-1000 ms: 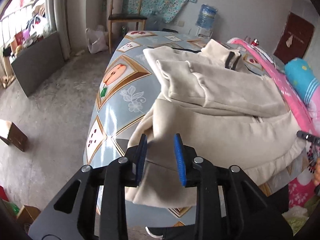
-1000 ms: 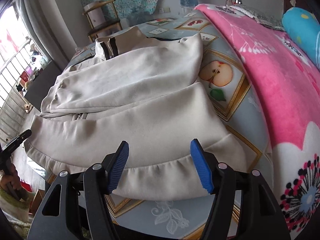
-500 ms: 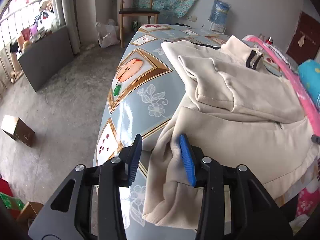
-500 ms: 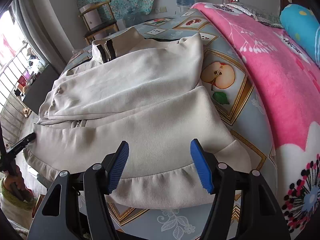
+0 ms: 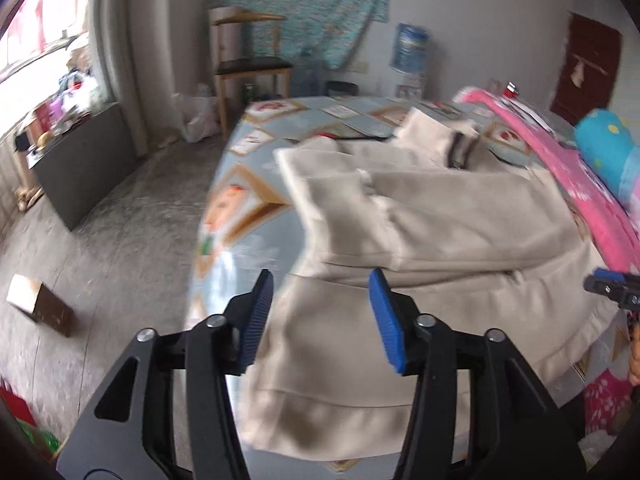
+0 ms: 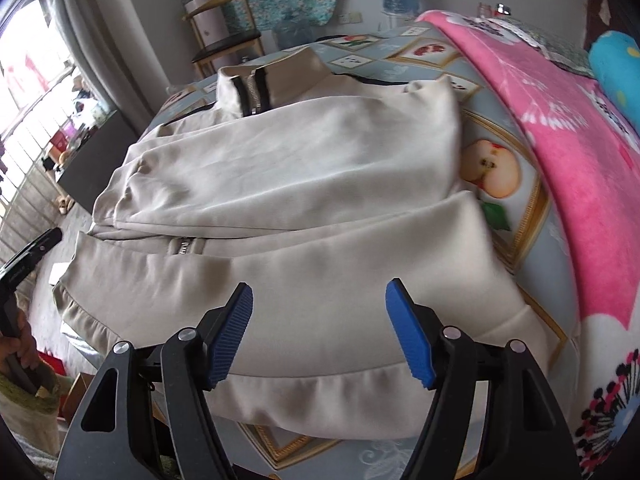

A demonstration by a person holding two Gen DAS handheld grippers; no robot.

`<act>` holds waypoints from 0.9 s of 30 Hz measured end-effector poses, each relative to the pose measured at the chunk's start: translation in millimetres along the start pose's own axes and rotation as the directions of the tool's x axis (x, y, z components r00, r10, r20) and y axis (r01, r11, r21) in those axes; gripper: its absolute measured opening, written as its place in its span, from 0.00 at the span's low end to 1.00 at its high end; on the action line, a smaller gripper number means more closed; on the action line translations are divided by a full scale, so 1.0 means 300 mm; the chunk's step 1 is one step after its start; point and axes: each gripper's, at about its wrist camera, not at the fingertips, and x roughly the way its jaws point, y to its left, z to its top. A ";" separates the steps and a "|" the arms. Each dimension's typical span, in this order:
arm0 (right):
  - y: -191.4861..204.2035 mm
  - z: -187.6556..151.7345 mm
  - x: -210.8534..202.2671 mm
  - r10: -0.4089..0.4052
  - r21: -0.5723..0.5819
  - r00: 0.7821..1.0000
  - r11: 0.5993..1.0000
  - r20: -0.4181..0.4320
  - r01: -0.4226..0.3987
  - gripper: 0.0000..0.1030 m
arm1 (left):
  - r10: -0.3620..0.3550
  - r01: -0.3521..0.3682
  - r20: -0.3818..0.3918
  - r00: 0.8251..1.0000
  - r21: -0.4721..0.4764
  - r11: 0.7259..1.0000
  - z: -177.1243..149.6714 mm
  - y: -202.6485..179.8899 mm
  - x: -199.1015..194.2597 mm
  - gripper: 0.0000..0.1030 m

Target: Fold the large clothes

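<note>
A large cream zip jacket [image 5: 460,216] lies on the bed with both sleeves folded across its chest; it also shows in the right wrist view [image 6: 304,184]. Its hem hangs over the bed's near edge. My left gripper [image 5: 320,316] is open and empty over the hem's left corner. My right gripper [image 6: 320,332] is open and empty just above the hem's right part. The right gripper's tip [image 5: 612,286] shows at the right edge of the left wrist view, and the left gripper [image 6: 28,260] shows at the left edge of the right wrist view.
The bed wears a blue fruit-print sheet [image 6: 516,184]. A pink blanket [image 6: 560,152] and a blue pillow [image 5: 608,152] lie along its right side. A wooden chair [image 5: 252,68], a water bottle [image 5: 412,46] and a cardboard box [image 5: 40,304] stand on the floor.
My left gripper opened wide, let the hem's left corner drop, and pulled back a little. My right gripper stayed open and moved slightly closer over the hem.
</note>
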 end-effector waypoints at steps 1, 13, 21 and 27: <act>0.009 -0.001 0.002 0.000 -0.006 1.000 1.000 0.002 0.000 0.75 | -0.015 0.015 -0.015 1.000 0.014 1.000 -0.002 -0.025 0.011 0.54; 0.100 -0.025 0.082 -0.047 -0.106 0.998 0.993 -0.040 0.043 0.87 | -0.060 0.098 -0.164 0.985 0.233 0.967 -0.069 -0.309 0.142 0.81; 0.120 -0.045 0.123 -0.105 -0.150 0.994 0.984 -0.037 0.099 0.94 | -0.040 0.087 -0.197 0.980 0.237 0.968 -0.066 -0.325 0.191 0.85; 0.114 -0.050 0.122 -0.098 -0.146 0.995 0.985 -0.022 0.094 0.94 | -0.032 0.077 -0.204 0.978 0.218 0.973 -0.062 -0.320 0.196 0.87</act>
